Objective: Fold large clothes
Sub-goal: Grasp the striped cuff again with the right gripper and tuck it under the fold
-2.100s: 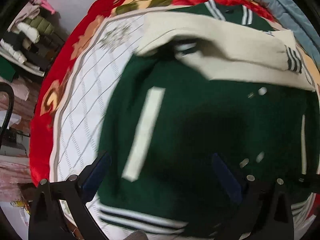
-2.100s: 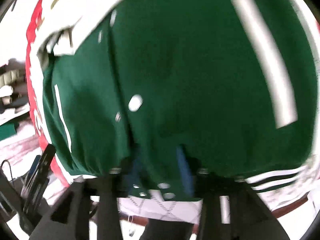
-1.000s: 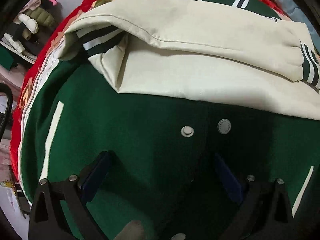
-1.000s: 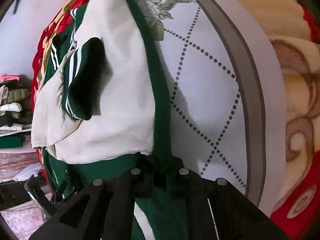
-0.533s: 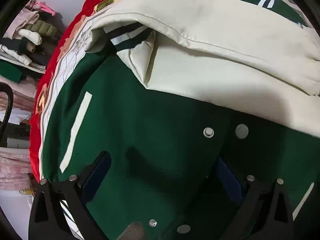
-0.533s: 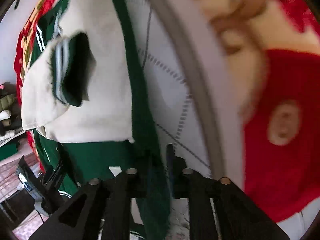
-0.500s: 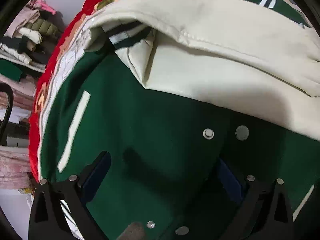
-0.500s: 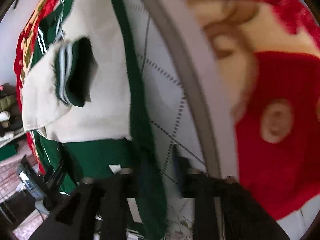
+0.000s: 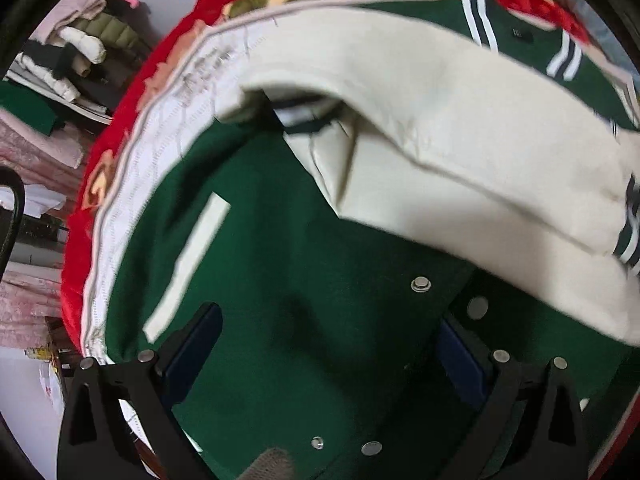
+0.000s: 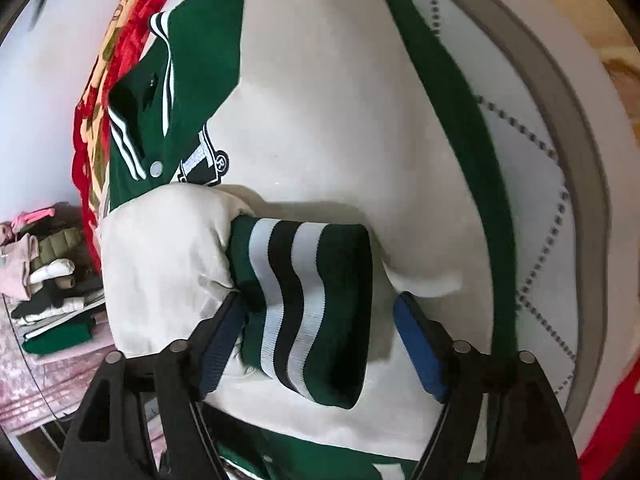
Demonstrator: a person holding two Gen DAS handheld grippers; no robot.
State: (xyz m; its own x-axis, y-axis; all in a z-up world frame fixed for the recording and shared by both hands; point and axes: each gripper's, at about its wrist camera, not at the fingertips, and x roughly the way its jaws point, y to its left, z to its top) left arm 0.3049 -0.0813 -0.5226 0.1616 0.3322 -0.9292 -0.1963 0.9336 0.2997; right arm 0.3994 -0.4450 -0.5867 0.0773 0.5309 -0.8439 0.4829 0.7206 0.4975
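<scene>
Your green varsity jacket (image 9: pixel 304 280) lies spread on the bed's white quilted cover (image 9: pixel 132 184), and the red floral blanket (image 9: pixel 120 120) shows around that cover on the jacket's far and left sides. Both cream sleeves (image 9: pixel 460 128) are folded across the jacket's chest, one lying over the other. Taking the jacket as your landmark: your left hand-held gripper (image 9: pixel 328 356) hangs above its green front, near the snap buttons (image 9: pixel 420 284), with its jaws spread wide and nothing between them; the picture is slightly blurred there.

Your right hand-held gripper (image 10: pixel 320 344) is over the jacket's folded sleeves, at the striped green cuff (image 10: pixel 304 300). Its jaws have just been opening, and they now stand apart with the cuff lying between the blue pads (image 10: pixel 420 352); the pads flank it and do not clamp it. Beyond the cuff, toward the jacket's collar, you can see the letter patch (image 10: pixel 202 164) and the striped collar rib (image 10: pixel 124 140). Past the jacket's left side, off the bed, folded clothes (image 10: pixel 44 264) are stacked on a shelf.
</scene>
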